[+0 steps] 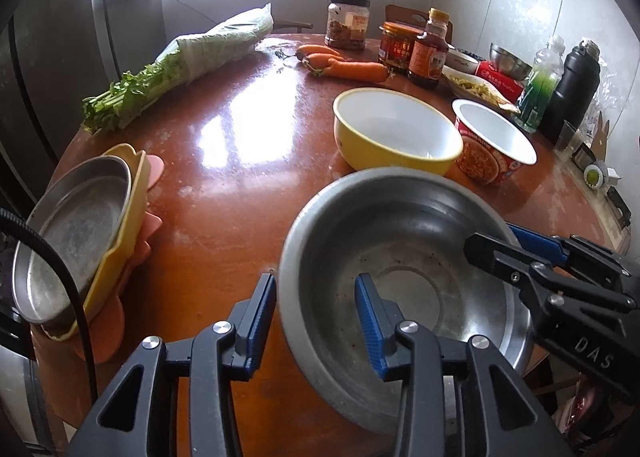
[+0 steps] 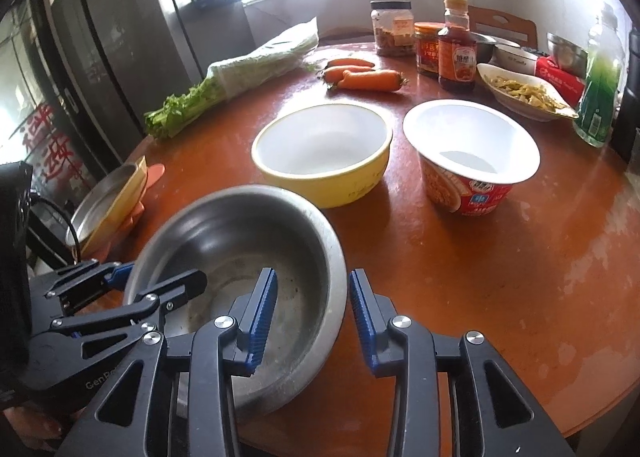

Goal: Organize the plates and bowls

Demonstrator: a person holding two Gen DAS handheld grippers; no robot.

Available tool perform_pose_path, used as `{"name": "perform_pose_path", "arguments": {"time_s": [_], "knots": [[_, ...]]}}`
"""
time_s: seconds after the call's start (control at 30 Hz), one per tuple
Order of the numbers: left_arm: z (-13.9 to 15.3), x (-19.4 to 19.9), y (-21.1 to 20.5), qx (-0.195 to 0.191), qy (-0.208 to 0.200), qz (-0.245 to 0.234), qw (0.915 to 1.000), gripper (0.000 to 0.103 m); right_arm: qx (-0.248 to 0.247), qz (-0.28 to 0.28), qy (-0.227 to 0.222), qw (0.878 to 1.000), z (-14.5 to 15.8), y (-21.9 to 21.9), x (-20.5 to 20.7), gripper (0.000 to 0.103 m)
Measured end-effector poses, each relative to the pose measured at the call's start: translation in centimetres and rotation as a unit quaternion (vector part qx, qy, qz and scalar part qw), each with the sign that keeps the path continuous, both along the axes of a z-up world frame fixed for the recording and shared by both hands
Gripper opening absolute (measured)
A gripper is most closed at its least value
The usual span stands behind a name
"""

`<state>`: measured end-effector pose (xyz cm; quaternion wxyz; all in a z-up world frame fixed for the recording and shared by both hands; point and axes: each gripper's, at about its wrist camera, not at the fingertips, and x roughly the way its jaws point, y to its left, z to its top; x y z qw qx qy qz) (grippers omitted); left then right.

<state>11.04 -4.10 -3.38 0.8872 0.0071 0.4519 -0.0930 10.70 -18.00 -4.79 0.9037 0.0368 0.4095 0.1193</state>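
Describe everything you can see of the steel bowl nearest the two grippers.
The steel bowl is round, dull grey metal with a rolled rim, a scuffed, speckled inside and a raised ring at its base. It is empty and sits upright on the brown table near its front edge, just in front of the yellow bowl. The left gripper and right gripper each straddle its rim on opposite sides, jaws open, pads clear of the metal.

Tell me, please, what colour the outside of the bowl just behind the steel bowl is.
Yellow outside, white inside; the yellow bowl shows best in the right wrist view.
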Motion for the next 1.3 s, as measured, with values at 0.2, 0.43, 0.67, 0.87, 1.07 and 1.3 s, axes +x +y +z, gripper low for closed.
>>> {"name": "perform_pose_path", "arguments": {"time_s": [0.2,0.43,0.67,0.87,1.07,1.3], "knots": [[0.9,0.0,0.4,0.001,-0.01,0.004,0.9999,0.047,0.01,-0.008,-0.007,1.0,0.9,-0.1,0.2,0.046],[2.8,0.0,0.7,-0.003,-0.028,0.004,0.9996,0.051,0.023,-0.014,-0.018,0.999,2.2,-0.1,0.1,0.049],[5.0,2.0,0.2,0.003,-0.05,0.004,0.9987,0.055,0.047,-0.042,-0.026,0.998,3.2,-0.9,0.7,0.059],[5.7,6.0,-1.1,0.008,-0.046,-0.011,0.9989,0.055,0.076,-0.068,-0.018,0.995,3.2,-1.9,2.7,0.06],[4.3,10.7,-2.0,-0.006,-0.009,-0.022,0.9997,0.055,0.069,-0.076,-0.009,0.995,2.4,-1.8,5.1,0.059],[2.9,13.2,-3.4,-0.003,0.008,-0.031,0.9995,0.052,0.06,-0.076,0.001,0.995,1.2,-1.7,7.0,0.043]]}}
